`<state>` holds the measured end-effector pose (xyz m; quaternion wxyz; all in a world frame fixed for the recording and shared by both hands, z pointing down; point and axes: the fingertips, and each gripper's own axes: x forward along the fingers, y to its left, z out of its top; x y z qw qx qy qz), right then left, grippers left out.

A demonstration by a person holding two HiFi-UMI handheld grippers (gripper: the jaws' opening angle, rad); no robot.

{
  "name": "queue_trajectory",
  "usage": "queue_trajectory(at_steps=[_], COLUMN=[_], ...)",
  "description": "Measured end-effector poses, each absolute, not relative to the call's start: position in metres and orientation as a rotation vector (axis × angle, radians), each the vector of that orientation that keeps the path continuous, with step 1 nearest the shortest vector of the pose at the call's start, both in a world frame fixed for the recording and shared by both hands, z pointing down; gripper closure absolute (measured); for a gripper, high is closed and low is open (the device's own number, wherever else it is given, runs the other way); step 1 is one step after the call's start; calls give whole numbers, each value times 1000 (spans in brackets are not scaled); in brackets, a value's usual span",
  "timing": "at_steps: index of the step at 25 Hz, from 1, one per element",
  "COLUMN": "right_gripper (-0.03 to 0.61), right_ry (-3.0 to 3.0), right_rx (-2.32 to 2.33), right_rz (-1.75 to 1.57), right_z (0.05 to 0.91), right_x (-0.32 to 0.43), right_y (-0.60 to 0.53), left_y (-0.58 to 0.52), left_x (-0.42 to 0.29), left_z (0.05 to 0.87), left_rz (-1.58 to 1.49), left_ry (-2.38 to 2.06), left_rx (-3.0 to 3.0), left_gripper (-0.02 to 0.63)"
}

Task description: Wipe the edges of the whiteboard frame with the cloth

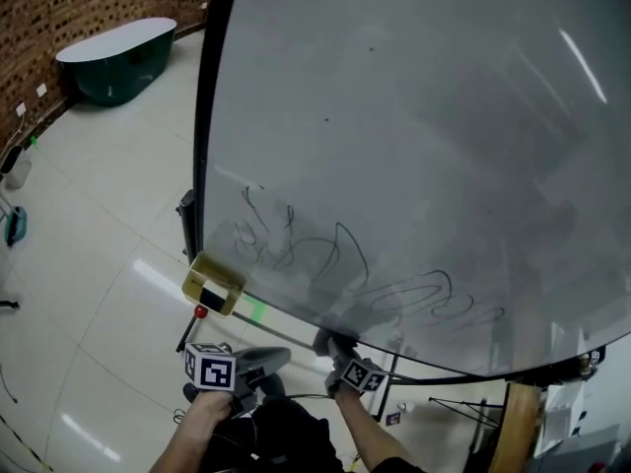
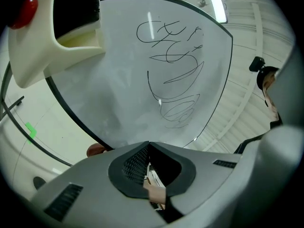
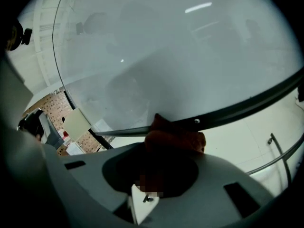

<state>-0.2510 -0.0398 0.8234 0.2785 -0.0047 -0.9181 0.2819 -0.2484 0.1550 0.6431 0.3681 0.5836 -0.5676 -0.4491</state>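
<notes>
Probably soft and light, the rust-brown cloth, clamped at its bunched middle by the right gripper (left gripper closed, empty), touches the black whiteboard frame.

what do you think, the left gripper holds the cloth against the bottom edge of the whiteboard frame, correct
No, the right gripper holds the cloth against the bottom edge of the whiteboard frame; the right gripper view shows it between those jaws.
</notes>
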Motion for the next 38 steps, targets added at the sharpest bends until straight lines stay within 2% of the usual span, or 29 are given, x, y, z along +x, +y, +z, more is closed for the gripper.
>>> queue_trajectory(at_steps=[19, 38], right_gripper=[503, 503], right_ry=[-2468, -2518], right_rx=[-17, -6], right_rz=[771, 1006], right_z=[823, 816], right_x=[-295, -332], right_y=[24, 65], left_y=[189, 181], left_x=[-246, -282], left_z=[643, 649], left_rz=[-1150, -930], left_ry=[-1350, -1255], left_rx=[1532, 1602], left_gripper=[624, 624])
